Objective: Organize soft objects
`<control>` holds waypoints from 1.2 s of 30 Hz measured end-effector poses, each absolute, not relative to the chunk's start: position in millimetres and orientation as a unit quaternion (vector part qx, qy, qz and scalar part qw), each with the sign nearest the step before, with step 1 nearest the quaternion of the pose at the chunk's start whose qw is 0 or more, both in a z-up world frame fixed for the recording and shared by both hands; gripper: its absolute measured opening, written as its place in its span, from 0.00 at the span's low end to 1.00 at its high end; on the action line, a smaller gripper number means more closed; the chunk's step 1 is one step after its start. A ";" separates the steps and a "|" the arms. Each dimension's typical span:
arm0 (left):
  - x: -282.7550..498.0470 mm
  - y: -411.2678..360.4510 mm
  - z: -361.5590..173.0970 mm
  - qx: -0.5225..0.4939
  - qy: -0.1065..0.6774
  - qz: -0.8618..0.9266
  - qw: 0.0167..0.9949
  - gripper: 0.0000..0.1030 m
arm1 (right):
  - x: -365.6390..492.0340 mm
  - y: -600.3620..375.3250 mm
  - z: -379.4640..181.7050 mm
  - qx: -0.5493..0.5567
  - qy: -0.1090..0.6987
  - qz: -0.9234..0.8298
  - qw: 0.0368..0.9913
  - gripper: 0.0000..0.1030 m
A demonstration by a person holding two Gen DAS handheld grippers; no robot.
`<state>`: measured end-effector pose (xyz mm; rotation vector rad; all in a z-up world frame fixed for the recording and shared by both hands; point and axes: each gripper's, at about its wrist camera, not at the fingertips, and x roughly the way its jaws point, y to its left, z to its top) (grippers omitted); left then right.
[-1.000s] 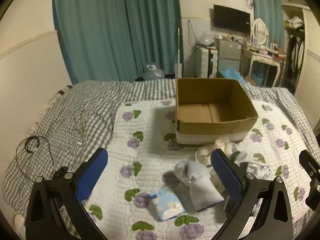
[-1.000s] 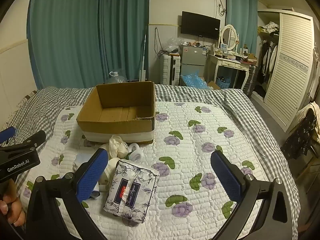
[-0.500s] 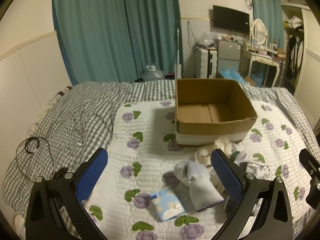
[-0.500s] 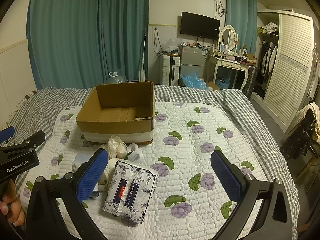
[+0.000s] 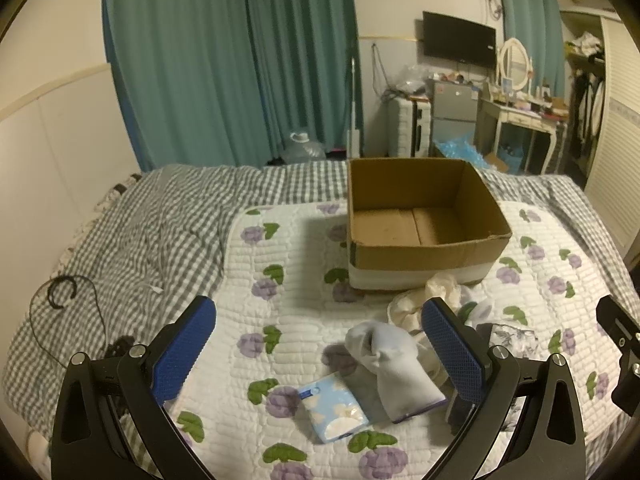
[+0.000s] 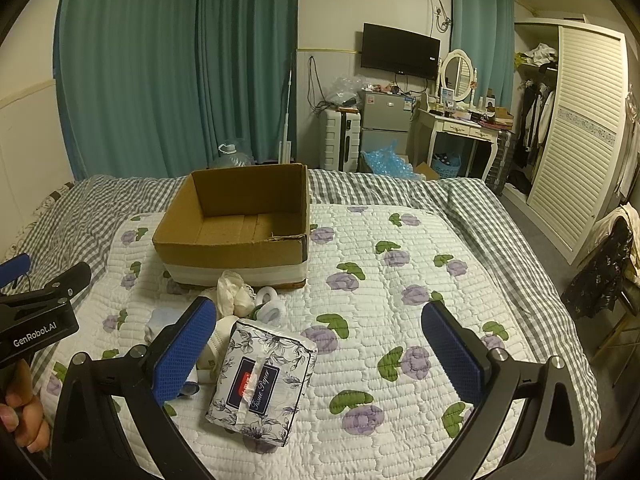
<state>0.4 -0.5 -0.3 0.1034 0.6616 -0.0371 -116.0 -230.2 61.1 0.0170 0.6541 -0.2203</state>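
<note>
An open, empty cardboard box [image 5: 424, 224] [image 6: 236, 232] stands on the floral quilt. In front of it lie soft things: a white sock [image 5: 394, 364], a small blue tissue pack [image 5: 332, 406], a cream cloth bundle [image 5: 436, 292] [image 6: 232, 292], and a floral tissue paper pack [image 6: 262, 380]. My left gripper [image 5: 318, 346] is open and empty, held above the sock and blue pack. My right gripper [image 6: 318, 346] is open and empty, with the floral pack just right of its left finger. The left gripper's body also shows in the right wrist view [image 6: 36, 320].
The floral quilt [image 6: 400, 300] lies over a grey checked blanket [image 5: 140, 232]. A black cable [image 5: 60, 292] lies at the blanket's left. Beyond the bed are teal curtains, a small fridge [image 6: 384, 128], a dressing table [image 6: 460, 124] and a wardrobe [image 6: 580, 128].
</note>
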 end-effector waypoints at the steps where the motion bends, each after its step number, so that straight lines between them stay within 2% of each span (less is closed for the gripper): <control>1: 0.3 -0.8 -0.4 0.051 0.325 -0.018 0.944 1.00 | -115.5 -230.6 61.4 0.010 0.321 -0.107 0.941 1.00; 36: 0.5 -3.2 2.2 0.051 0.325 -0.021 0.944 1.00 | -115.7 -227.9 63.6 0.010 0.318 -0.107 0.942 1.00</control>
